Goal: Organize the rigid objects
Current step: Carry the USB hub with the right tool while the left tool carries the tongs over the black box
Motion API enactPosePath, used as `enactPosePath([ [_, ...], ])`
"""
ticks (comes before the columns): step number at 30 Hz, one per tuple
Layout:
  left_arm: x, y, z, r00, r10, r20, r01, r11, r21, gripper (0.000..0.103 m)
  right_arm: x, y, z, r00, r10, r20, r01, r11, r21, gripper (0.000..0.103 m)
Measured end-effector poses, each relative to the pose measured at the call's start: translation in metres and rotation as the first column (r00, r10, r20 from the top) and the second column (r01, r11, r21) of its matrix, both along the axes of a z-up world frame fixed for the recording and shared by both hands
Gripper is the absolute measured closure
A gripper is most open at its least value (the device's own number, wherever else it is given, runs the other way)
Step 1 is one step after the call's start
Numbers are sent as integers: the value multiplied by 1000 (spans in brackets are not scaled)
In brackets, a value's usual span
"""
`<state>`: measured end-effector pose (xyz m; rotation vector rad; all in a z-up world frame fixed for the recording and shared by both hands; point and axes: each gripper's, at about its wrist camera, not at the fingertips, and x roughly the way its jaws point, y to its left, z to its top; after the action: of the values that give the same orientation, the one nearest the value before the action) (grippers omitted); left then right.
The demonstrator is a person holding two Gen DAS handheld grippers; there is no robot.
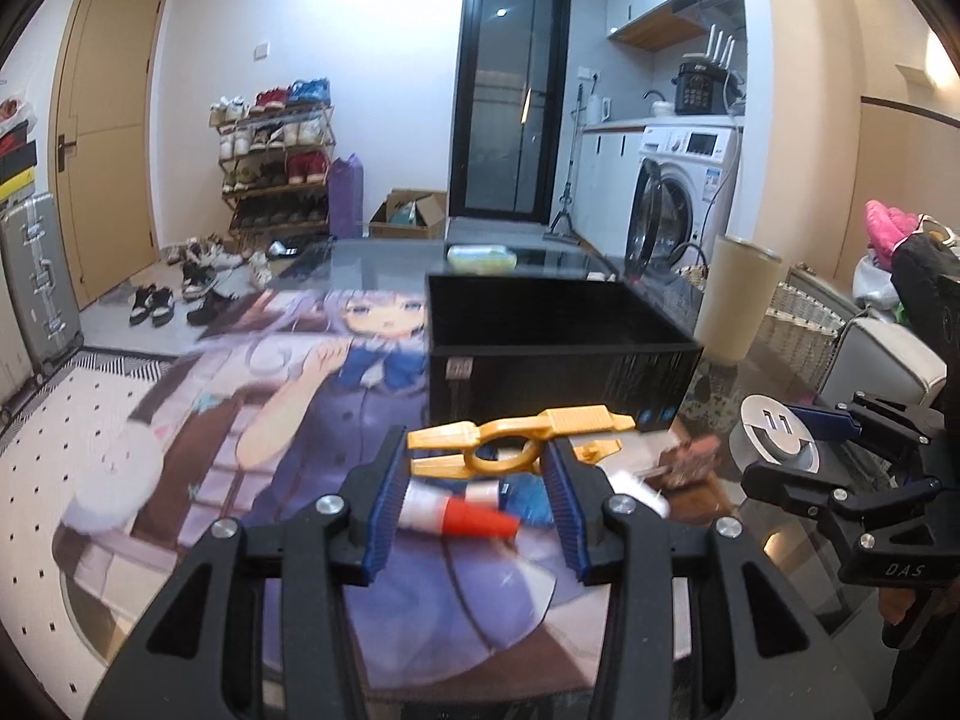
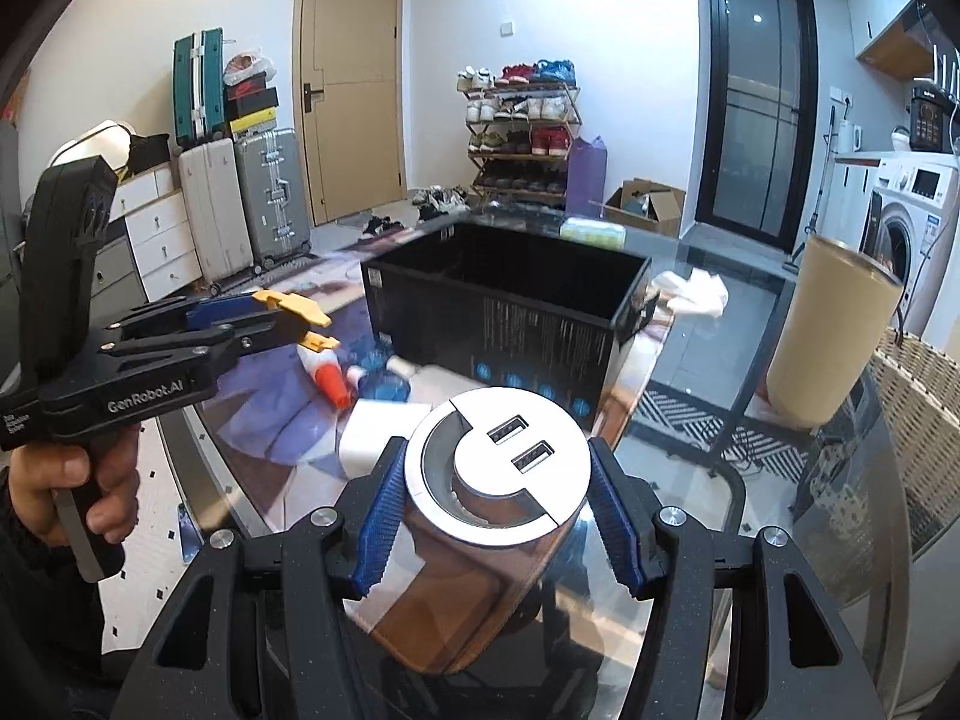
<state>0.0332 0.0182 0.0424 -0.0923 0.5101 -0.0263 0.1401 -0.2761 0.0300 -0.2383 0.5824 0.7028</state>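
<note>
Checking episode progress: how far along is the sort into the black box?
Nothing visibly done: the black box looks empty as far as its interior shows. In hand: the left tool is shut on the yellow clip, and the right tool is shut on the round silver USB hub, both short of the box. Left: the red-capped tube and a blue item on the mat.

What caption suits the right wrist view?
Right gripper holds a round USB socket before the black box.
</note>
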Motion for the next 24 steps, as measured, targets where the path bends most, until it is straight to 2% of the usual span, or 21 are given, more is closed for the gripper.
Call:
enactPosePath([
  [7, 17, -7, 20, 999, -26, 39, 25, 1000, 19, 60, 12, -2, 26, 999, -9, 54, 8, 1000, 23, 44],
  [13, 37, -6, 33, 997, -36, 64, 35, 999, 12, 60, 31, -1, 47, 998, 8, 67, -13, 998, 68, 44],
  [15, 46, -8, 37, 997, -33, 67, 31, 999, 30, 60, 38, 0, 52, 997, 13, 70, -19, 997, 81, 44],
  [24, 87, -4, 33, 998, -24, 56, 22, 999, 46, 60, 72, 19, 57, 997, 24, 78, -27, 999, 46, 44],
])
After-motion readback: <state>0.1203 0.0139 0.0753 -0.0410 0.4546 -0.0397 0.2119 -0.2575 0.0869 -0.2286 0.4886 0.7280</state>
